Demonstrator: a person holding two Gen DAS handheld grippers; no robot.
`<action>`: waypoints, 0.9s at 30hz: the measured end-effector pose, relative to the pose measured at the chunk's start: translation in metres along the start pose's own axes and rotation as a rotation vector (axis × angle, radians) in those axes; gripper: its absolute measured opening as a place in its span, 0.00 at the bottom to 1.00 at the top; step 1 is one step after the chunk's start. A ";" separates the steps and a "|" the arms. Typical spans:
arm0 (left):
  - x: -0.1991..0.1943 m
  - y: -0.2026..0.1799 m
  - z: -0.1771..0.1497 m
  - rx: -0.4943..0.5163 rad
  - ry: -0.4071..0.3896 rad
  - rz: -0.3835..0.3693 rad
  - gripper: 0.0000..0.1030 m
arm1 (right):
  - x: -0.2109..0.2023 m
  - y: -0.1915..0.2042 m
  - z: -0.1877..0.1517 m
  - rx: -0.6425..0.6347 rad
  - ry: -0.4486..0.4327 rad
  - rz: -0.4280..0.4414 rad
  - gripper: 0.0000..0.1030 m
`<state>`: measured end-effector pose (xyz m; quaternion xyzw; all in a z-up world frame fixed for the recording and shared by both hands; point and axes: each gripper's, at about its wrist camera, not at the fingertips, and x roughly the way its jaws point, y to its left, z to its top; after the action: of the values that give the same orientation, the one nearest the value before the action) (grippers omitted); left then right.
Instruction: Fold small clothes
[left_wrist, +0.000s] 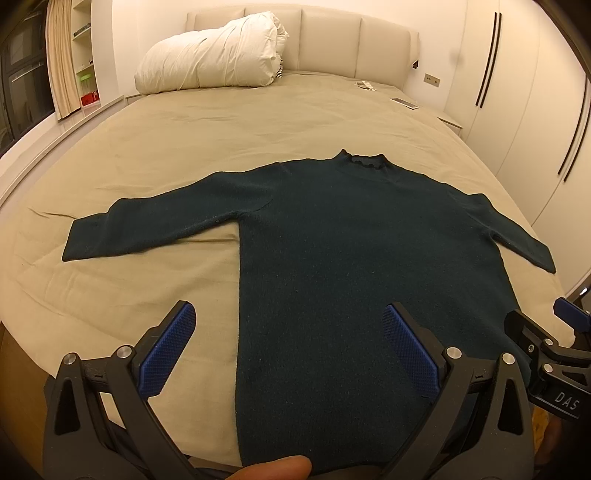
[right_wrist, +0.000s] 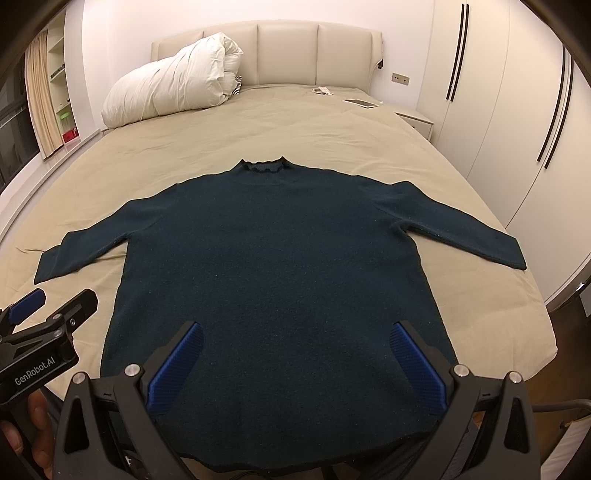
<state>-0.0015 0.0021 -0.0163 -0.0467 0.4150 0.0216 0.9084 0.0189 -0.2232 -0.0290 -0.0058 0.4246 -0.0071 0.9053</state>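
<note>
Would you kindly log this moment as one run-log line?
stage: pre-fold | sweater: flat on bed, sleeves spread | left gripper: open, empty | right gripper: open, empty

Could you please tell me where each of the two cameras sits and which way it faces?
Left wrist: on the left gripper, open over the sweater hem's left part, facing the headboard; a fingertip shows.
Right wrist: on the right gripper, open over the hem's middle; a hand holds the other gripper.
Shared: sweater, duvet, bed.
</note>
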 end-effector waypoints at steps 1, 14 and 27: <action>0.000 0.001 0.000 -0.001 0.000 -0.001 1.00 | 0.000 0.000 0.000 0.000 -0.001 0.000 1.00; -0.001 0.001 0.001 -0.006 0.003 -0.003 1.00 | 0.001 0.001 -0.001 -0.002 0.002 -0.001 1.00; 0.000 0.001 0.000 -0.017 0.009 -0.010 1.00 | 0.002 0.001 -0.001 -0.002 0.003 -0.001 1.00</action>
<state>-0.0014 0.0036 -0.0163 -0.0566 0.4189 0.0205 0.9061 0.0197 -0.2221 -0.0310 -0.0067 0.4260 -0.0074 0.9046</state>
